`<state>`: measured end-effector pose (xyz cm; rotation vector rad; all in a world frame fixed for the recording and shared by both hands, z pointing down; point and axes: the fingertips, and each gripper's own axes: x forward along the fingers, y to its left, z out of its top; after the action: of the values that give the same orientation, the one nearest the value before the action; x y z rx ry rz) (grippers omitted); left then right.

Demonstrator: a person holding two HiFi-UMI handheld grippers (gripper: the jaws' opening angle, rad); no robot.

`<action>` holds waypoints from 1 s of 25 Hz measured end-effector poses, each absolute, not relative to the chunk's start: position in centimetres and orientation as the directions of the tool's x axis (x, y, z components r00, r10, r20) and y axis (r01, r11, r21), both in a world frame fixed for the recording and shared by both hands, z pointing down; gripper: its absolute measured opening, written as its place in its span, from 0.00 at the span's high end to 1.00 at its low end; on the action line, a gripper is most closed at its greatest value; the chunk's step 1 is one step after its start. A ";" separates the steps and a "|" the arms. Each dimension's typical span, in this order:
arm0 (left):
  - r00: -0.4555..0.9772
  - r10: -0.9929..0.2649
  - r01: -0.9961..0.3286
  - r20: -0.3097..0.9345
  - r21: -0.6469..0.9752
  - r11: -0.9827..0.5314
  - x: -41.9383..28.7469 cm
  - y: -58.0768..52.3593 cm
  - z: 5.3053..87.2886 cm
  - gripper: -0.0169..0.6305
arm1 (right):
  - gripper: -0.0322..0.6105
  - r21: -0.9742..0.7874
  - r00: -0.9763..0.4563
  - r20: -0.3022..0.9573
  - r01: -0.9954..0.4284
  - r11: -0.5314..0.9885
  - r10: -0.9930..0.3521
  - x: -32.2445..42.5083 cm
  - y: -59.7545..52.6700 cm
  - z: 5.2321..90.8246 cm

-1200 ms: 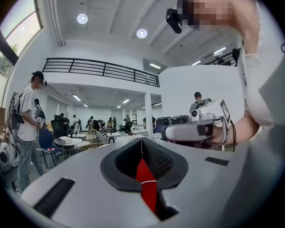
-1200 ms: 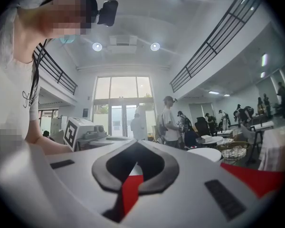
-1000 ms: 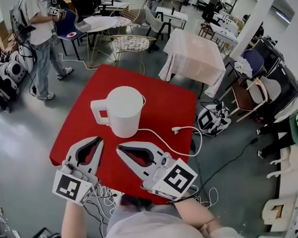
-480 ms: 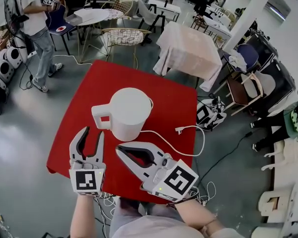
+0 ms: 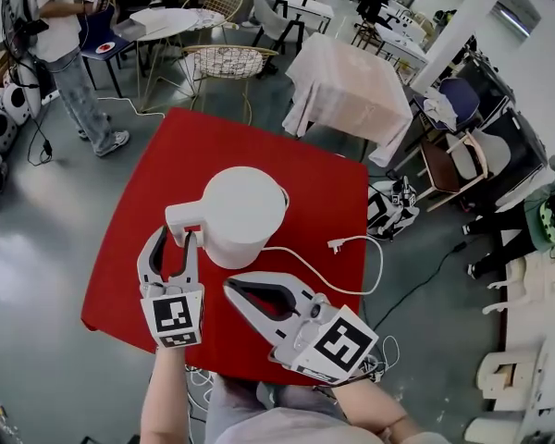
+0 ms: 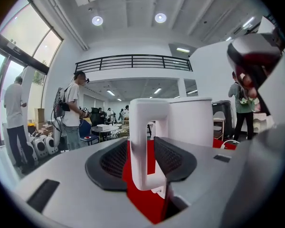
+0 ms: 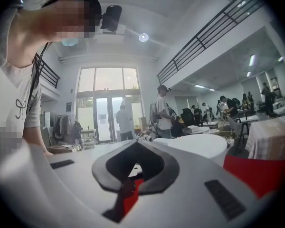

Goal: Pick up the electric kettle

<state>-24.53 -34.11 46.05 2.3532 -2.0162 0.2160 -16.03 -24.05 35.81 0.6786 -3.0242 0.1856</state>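
The kettle [image 5: 245,213] looks like a stiff plastic shell with smooth, probably slippery walls, so the round body is a poor place to pinch. The squared loop handle [image 5: 183,216] is the place to take hold, best on its upright bar and fairly high. From there the body's weight hangs off to one side and will likely pull the kettle into a tilt as it lifts. The lid is on, so I cannot tell whether there is water inside, and a firm squeeze seems wise. The cord [image 5: 351,289] trails loose from the base to an unplugged plug [image 5: 334,244] and will drag along behind.

The left claw [image 5: 175,236] has just been opening its jaws and is spread wide. The handle's bar stands between the pads, which do not appear to press on it. The right claw [image 5: 228,285] is clenched on nothing and hangs above the near part of the desk [image 5: 305,188], beside the kettle.

The kettle is plain white, round and slightly tapered, with a flat lid. It stands upright near the middle of the red desk, its handle turned toward the left claw.
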 end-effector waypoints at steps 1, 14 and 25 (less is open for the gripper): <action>0.150 -0.980 -0.985 0.130 -0.065 -0.160 -24.5 -34.5 46.2 0.72 | 0.94 -0.109 -0.902 0.063 -0.432 0.895 -0.428 -15.9 -24.2 35.9; 0.183 -0.974 -0.981 0.135 -0.043 -0.190 -24.3 -38.3 47.2 0.72 | 0.94 -0.116 -0.871 0.083 -0.491 0.863 -0.484 -14.9 -27.0 37.0; 0.158 -0.974 -0.980 0.163 -0.098 -0.176 -24.1 -40.5 48.3 0.92 | 0.94 -0.105 -0.852 0.096 -0.523 0.846 -0.515 -14.3 -28.2 37.1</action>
<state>-24.12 -40.46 48.27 2.3675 -1.9970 0.2930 -14.34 -28.20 37.14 0.8323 -2.9560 0.1963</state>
